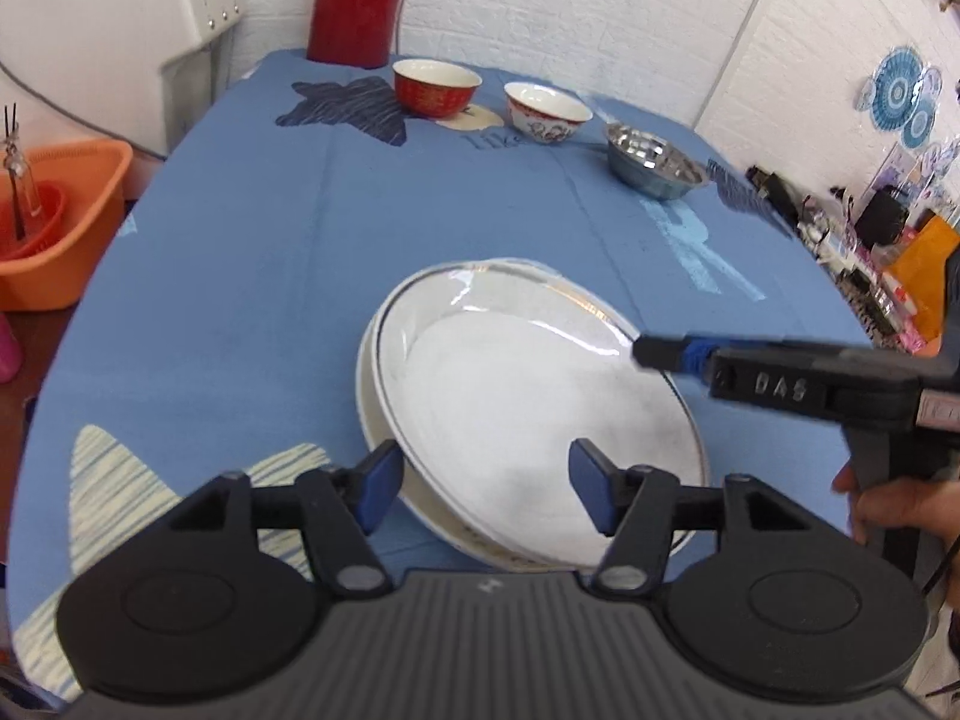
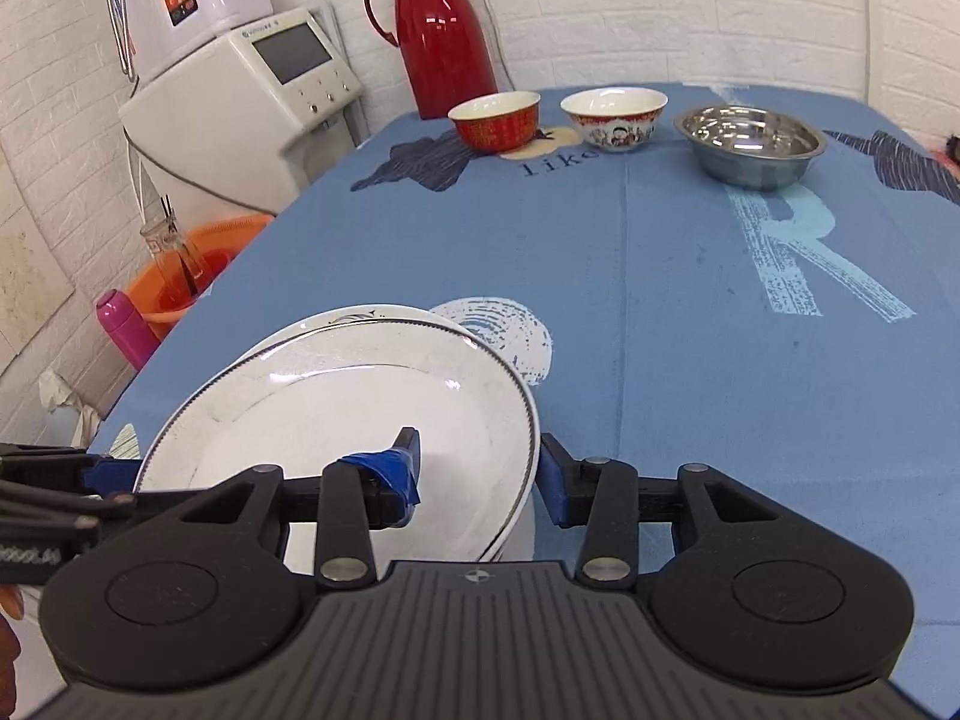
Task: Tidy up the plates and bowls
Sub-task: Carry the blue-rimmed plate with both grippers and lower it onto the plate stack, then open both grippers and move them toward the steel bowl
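A white plate with a dark rim line [image 1: 510,396] lies tilted on a second white plate [image 1: 367,396] on the blue tablecloth; both show in the right wrist view [image 2: 336,408] [image 2: 360,317]. My left gripper [image 1: 486,495] is open, its jaws on either side of the top plate's near rim. My right gripper [image 2: 480,471] is open with the top plate's right rim between its jaws; it enters the left wrist view from the right [image 1: 654,354]. A red bowl [image 2: 495,120], a white patterned bowl [image 2: 613,117] and a steel bowl [image 2: 750,144] stand in a row at the far end.
A red thermos jug [image 2: 441,30] stands at the table's far left corner. A white appliance [image 2: 252,114] and an orange basin [image 2: 192,270] with a glass bottle [image 2: 174,246] sit off the table's left side. A pink bottle [image 2: 123,327] stands below.
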A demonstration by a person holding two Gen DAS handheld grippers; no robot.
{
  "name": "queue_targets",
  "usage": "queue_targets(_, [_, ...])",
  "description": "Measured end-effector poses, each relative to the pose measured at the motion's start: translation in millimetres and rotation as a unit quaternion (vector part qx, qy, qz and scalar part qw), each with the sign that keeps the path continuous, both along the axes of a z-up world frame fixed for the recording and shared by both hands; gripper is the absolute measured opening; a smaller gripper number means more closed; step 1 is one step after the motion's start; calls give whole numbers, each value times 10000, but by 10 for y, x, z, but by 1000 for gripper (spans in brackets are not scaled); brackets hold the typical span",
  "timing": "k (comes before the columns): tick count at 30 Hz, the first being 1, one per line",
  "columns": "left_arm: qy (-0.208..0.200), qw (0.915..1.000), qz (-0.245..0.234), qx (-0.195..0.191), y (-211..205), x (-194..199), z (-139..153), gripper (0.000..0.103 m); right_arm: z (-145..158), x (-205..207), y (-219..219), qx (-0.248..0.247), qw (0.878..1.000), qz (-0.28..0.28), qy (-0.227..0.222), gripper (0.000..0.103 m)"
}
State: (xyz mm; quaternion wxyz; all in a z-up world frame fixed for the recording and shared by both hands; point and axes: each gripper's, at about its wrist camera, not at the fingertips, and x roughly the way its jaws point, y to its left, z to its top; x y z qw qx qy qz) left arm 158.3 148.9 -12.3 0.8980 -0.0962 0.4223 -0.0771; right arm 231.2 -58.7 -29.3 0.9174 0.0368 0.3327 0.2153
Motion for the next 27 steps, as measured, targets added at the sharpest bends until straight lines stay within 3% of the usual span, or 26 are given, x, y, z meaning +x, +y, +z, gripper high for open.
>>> queue_targets(4, [158, 9998, 9, -124, 123, 35, -34, 62, 144, 34, 21, -179, 9997, 27, -152, 26])
queue_targets(7, [194, 9993, -253, -211, 131, 5, -9, 62, 208, 41, 44, -150, 9996, 101, -211, 26])
queue_targets(12, [86, 9992, -355, 136, 127, -100, 71, 63, 193, 30, 101, -293, 9990, 222, -238, 26])
queue_targets(17, [-18, 9993, -303, 199, 123, 27, 197, 64, 213, 93, 45, -297, 9992, 212, -161, 26])
queue_targets(21, [-16, 9991, -377, 216, 43, 269, 273, 65, 250, 155, -171, -364, 9993, 28, -77, 27])
queue_targets(27, [-8, 9989, -448, 101, -131, 761, 409, 65, 208, 320, -833, -268, 9961, -742, 386, 28])
